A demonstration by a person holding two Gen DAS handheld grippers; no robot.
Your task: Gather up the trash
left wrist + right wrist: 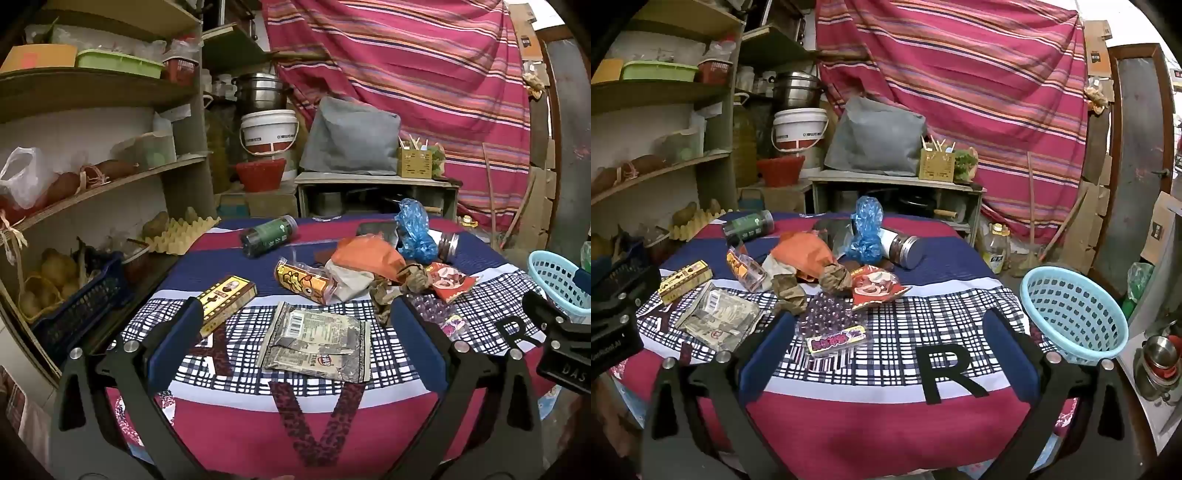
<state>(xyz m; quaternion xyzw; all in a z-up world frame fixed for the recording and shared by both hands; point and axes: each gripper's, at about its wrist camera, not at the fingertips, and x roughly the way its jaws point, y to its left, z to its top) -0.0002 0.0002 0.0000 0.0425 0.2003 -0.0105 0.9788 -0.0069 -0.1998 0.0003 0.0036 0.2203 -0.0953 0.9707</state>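
Both claws, left claw (295,332) and right claw (890,347), spread wide, empty. Risk: flat wrapper (317,338), far from basket (1075,314), slipping out.

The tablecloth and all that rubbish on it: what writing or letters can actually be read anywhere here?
"R": a big black letter on the tablecloth, at.
"V": a big dark patterned letter on the same cloth.
"DAS": on the black body of the other tongs, cut off at the picture's edge.
Flat grey packet: barcode and print, too small to read.
Yellow box, green jar, purple candy pack, white bucket: print blurred, unreadable.
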